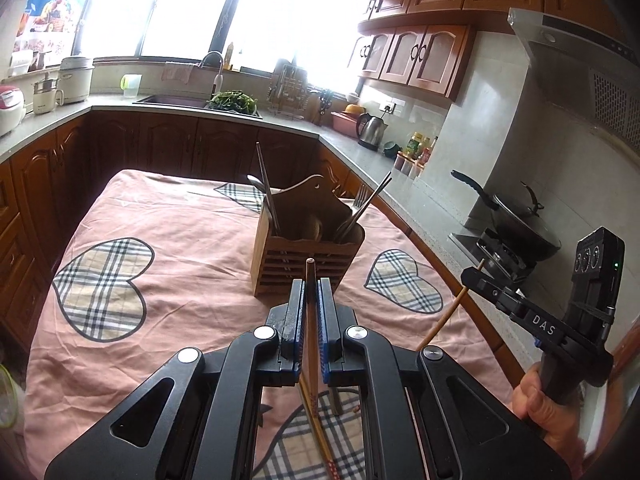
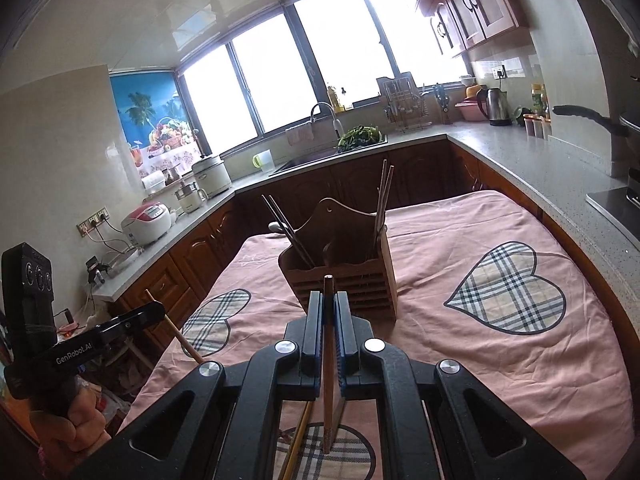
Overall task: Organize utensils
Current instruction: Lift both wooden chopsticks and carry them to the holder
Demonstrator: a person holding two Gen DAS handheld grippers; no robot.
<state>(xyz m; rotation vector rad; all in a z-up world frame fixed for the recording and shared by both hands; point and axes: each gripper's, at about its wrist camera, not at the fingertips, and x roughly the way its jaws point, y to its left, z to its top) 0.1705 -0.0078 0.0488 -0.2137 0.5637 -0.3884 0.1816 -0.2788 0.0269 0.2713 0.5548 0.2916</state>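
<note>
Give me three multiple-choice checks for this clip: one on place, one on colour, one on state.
1. Where does the wooden utensil holder stand?
A. on the cloth-covered table
B. in the sink
C. on the stove

2. What colour is the tablecloth?
A. green
B. pink with plaid hearts
C. plain white

3. What is the left tool doing?
A. open, holding nothing
B. shut on a fork
C. shut on a wooden chopstick

Answers: A, its base rests on the cloth; B, pink fabric with checked hearts; C, the stick runs between its closed pads.

Bright windows (image 2: 320,60) far; brown wooden cabinets (image 1: 416,54) high right; grey countertop (image 2: 520,152) wrapped round a pink-clothed table (image 1: 180,240).
</note>
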